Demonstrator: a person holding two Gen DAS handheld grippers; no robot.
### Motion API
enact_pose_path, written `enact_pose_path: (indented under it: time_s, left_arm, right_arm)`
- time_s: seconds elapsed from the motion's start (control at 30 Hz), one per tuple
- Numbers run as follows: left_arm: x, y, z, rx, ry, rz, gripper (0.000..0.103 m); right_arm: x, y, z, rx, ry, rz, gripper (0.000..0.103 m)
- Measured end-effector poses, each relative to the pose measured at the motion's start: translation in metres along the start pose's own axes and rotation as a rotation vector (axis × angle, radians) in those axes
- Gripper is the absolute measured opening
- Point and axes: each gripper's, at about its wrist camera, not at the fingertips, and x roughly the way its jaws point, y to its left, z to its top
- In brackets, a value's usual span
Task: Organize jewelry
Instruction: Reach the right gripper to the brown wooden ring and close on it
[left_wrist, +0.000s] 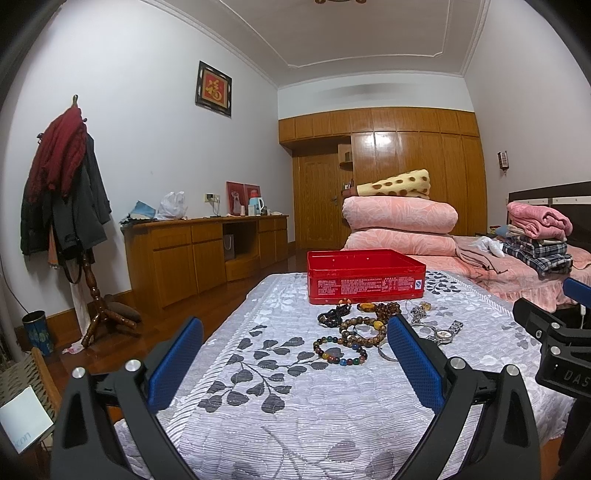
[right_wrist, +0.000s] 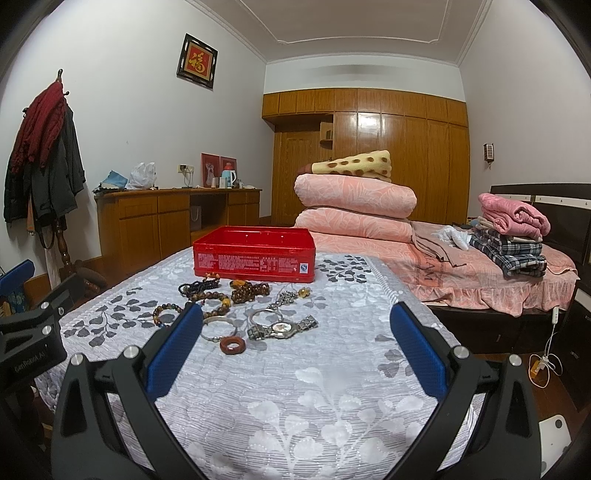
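Note:
A red tin box (left_wrist: 364, 277) (right_wrist: 255, 258) stands open on a grey floral quilted cover (left_wrist: 295, 406) (right_wrist: 314, 387). In front of it lies a heap of jewelry: bead bracelets (left_wrist: 340, 349) (right_wrist: 207, 297), a silver wristwatch (left_wrist: 445, 332) (right_wrist: 282, 326), a silver bangle (right_wrist: 219, 326) and a red-brown ring (right_wrist: 232, 346). My left gripper (left_wrist: 295, 362) is open and empty, short of the beads. My right gripper (right_wrist: 295, 349) is open and empty, short of the watch and ring. Each gripper shows at the edge of the other's view.
A bed with stacked pink quilts (left_wrist: 400, 218) (right_wrist: 354, 206) and folded clothes (right_wrist: 511, 240) lies behind and to the right. A wooden desk (left_wrist: 207, 243) and a coat rack (left_wrist: 66, 184) stand along the left wall. Wardrobes (right_wrist: 388, 155) line the back.

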Motion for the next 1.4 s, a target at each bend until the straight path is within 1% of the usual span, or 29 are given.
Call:
enact_pose_path:
  time_s: [0.27, 0.33, 0.37, 0.4, 0.5, 0.63, 0.73, 0.77, 0.8, 0.83, 0.9, 1.0, 1.07, 1.17, 1.23, 1.3, 1.37, 1.4]
  left_arm:
    - [0.004, 0.004, -0.004, -0.006, 0.014, 0.002, 0.097]
    - [0.012, 0.003, -0.006, 0.000, 0.035, 0.012, 0.097]
    - [0.015, 0.003, -0.007, 0.009, 0.054, 0.023, 0.097]
    - [0.022, 0.005, -0.009, 0.011, 0.092, 0.020, 0.097]
    - [0.037, 0.012, -0.015, -0.022, 0.173, 0.005, 0.097]
    - [0.051, 0.017, -0.019, -0.015, 0.245, 0.008, 0.097]
    - [0.062, 0.018, -0.020, -0.014, 0.276, 0.000, 0.097]
    - [0.065, 0.018, -0.020, -0.015, 0.286, -0.007, 0.097]
    - [0.069, 0.017, -0.020, -0.017, 0.298, -0.014, 0.097]
    - [0.074, 0.017, -0.020, -0.017, 0.311, -0.020, 0.097]
    - [0.083, 0.016, -0.020, -0.018, 0.339, -0.032, 0.097]
    - [0.097, 0.017, -0.020, -0.019, 0.385, -0.045, 0.095]
    - [0.105, 0.018, -0.020, -0.014, 0.416, -0.048, 0.092]
    - [0.118, 0.020, -0.020, -0.021, 0.464, -0.073, 0.089]
    - [0.123, 0.021, -0.019, -0.017, 0.478, -0.075, 0.089]
    - [0.129, 0.022, -0.019, -0.014, 0.486, -0.080, 0.089]
    - [0.134, 0.022, -0.018, -0.017, 0.495, -0.086, 0.089]
    - [0.137, 0.022, -0.019, -0.017, 0.503, -0.090, 0.089]
  right_arm:
    - [0.003, -0.003, 0.000, 0.001, 0.020, 0.004, 0.098]
    - [0.011, 0.002, -0.003, 0.000, 0.036, 0.006, 0.098]
    - [0.013, 0.002, -0.004, 0.002, 0.047, 0.011, 0.098]
    - [0.014, 0.003, -0.004, 0.004, 0.059, 0.018, 0.098]
    - [0.025, 0.005, -0.007, 0.000, 0.111, 0.033, 0.098]
    - [0.044, 0.006, -0.011, 0.019, 0.196, 0.077, 0.097]
    - [0.059, 0.009, -0.014, 0.030, 0.255, 0.113, 0.088]
    - [0.067, 0.011, -0.015, 0.030, 0.284, 0.128, 0.079]
    - [0.074, 0.012, -0.016, 0.032, 0.307, 0.139, 0.076]
    - [0.082, 0.014, -0.017, 0.038, 0.336, 0.151, 0.074]
    - [0.098, 0.018, -0.020, 0.056, 0.397, 0.174, 0.066]
    - [0.118, 0.024, -0.024, 0.062, 0.475, 0.205, 0.060]
    - [0.130, 0.031, -0.026, 0.042, 0.523, 0.202, 0.056]
    - [0.140, 0.037, -0.025, 0.024, 0.557, 0.203, 0.053]
    - [0.145, 0.041, -0.023, 0.008, 0.572, 0.200, 0.050]
    - [0.150, 0.043, -0.021, 0.001, 0.585, 0.209, 0.040]
    - [0.154, 0.046, -0.021, -0.013, 0.591, 0.215, 0.036]
    - [0.155, 0.048, -0.020, -0.025, 0.589, 0.216, 0.030]
